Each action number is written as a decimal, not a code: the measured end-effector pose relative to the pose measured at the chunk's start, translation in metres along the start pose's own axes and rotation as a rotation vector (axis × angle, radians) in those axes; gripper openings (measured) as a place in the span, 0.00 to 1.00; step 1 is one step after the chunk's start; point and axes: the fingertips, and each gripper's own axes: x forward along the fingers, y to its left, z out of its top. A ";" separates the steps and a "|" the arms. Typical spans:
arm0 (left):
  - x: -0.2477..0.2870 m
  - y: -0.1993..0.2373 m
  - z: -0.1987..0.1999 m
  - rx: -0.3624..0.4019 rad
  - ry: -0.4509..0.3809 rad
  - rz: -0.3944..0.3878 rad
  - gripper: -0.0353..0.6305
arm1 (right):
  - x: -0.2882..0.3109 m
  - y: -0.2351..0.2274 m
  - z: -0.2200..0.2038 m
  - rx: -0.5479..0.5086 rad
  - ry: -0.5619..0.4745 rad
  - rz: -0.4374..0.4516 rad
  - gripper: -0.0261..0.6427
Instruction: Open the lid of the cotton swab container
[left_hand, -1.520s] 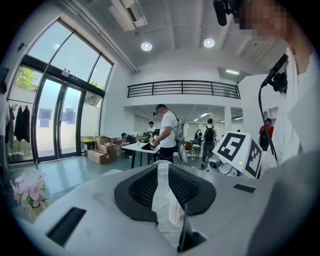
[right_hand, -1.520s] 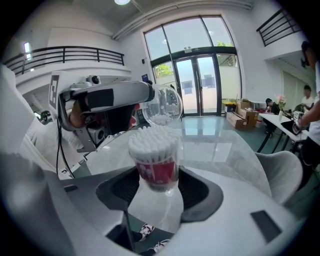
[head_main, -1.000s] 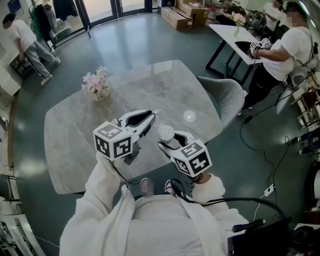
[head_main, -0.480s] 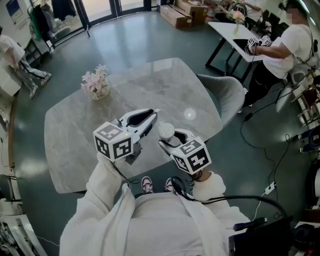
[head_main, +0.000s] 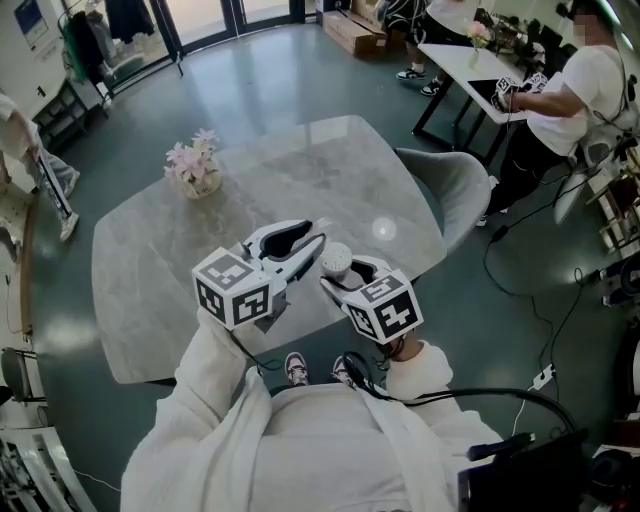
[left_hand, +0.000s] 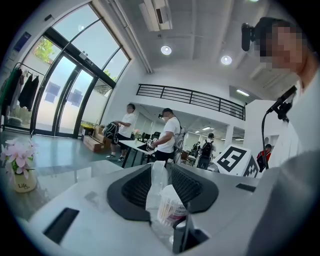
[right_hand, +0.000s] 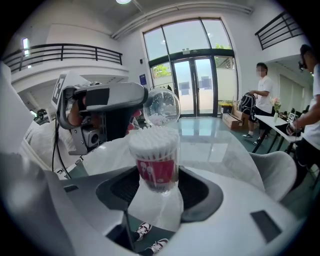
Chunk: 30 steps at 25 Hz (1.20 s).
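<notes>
My right gripper (head_main: 340, 272) is shut on the cotton swab container (right_hand: 154, 162), a clear tub with a red label. It stands upright with the white swab tips bare at its mouth. The clear round lid (right_hand: 162, 106) is off the mouth, on edge just above and behind the far rim. It sits at the tip of my left gripper (head_main: 320, 233). In the left gripper view the lid (left_hand: 157, 180) shows edge-on between the jaws, with the container (left_hand: 174, 212) just beyond. The left jaws have just been opening and the lid is still between them, aloft.
Both grippers hover over the near edge of a marble table (head_main: 150, 260). A vase of pink flowers (head_main: 195, 168) stands at its far left. A grey chair (head_main: 450, 195) sits at the right side. People stand by a white desk (head_main: 455, 70) at the back right.
My left gripper has shifted slightly right toward the container and its jaws stand a little wider. The right gripper and container have stayed put. People in the background have walked on.
</notes>
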 end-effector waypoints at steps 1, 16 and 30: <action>0.000 -0.002 0.000 -0.002 -0.001 0.002 0.22 | -0.001 0.000 0.000 0.002 -0.001 0.000 0.48; -0.018 0.008 -0.005 -0.023 -0.137 0.317 0.24 | -0.017 -0.032 0.003 0.070 -0.106 -0.073 0.48; -0.045 0.014 -0.047 -0.173 -0.125 0.677 0.08 | -0.025 -0.032 0.011 0.028 -0.168 -0.046 0.48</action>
